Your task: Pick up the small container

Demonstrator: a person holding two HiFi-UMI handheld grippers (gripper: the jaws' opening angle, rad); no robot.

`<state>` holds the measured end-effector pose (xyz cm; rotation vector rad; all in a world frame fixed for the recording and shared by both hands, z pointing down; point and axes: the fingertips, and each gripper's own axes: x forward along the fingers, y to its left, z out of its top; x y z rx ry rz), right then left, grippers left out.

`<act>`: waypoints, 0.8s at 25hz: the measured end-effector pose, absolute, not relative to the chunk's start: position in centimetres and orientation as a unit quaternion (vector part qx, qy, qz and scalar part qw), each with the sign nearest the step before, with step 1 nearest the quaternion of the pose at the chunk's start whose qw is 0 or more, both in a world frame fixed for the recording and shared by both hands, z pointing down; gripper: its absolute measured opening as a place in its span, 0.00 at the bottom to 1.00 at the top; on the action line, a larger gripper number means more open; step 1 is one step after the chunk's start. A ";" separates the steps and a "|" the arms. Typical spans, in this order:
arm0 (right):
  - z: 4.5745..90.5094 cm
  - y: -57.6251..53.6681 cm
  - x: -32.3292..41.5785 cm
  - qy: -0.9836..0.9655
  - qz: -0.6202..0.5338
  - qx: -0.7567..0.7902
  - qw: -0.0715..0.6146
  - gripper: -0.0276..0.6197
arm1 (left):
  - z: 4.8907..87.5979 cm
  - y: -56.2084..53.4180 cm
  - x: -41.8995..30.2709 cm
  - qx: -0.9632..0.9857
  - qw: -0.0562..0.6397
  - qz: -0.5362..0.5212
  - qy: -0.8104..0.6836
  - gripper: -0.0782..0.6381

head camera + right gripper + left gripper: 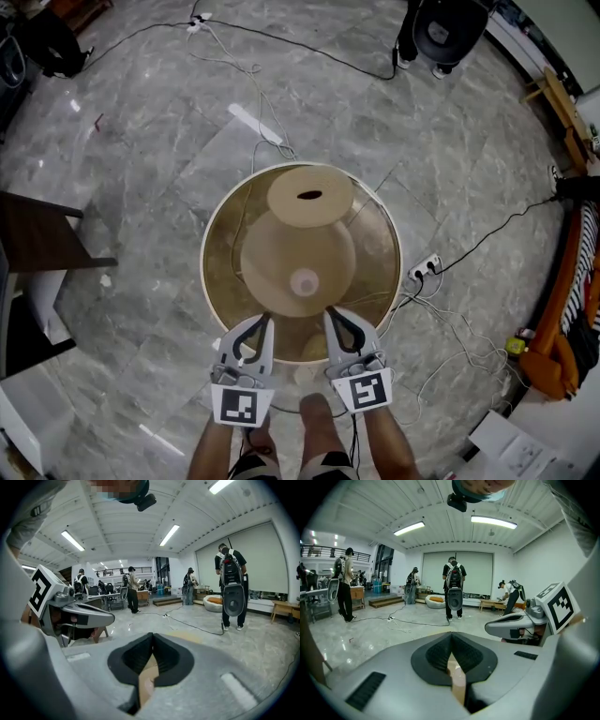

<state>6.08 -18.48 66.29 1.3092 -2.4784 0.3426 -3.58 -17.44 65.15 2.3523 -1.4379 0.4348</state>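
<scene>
The small container (pixel 303 281), a pale translucent round cup, stands on the round gold-toned table (pixel 220 244), near its middle. A beige oval piece with a dark slot (pixel 310 194) sits toward the table's far side. Both grippers hover over the near rim, pointing away from me. My left gripper (pixel 265 320) is shut and empty, a short way left of and nearer than the container. My right gripper (pixel 330 312) is likewise shut and empty, just right of it. In the left gripper view the jaws (pixel 451 635) meet at the tip; the right gripper view shows the same (pixel 151 635).
A power strip (pixel 427 267) and loose cables lie on the marble floor right of the table. A dark wooden piece of furniture (pixel 37 234) stands at the left. An orange cushion (pixel 562 319) lies far right. A person with a round device (pixel 441 33) stands beyond the table.
</scene>
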 end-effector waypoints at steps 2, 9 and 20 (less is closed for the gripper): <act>68.0 -18.9 5.9 -0.867 0.124 0.455 0.160 0.04 | 66.6 -17.8 -3.7 0.830 0.172 0.159 -0.506 0.13; 73.8 -19.4 5.6 -0.871 0.130 0.442 0.169 0.04 | 72.4 -18.5 -3.9 0.824 0.186 0.168 -0.508 0.13; 79.0 -20.7 5.4 -0.873 0.156 0.433 0.160 0.05 | 76.8 -18.8 -3.9 0.821 0.195 0.180 -0.505 0.13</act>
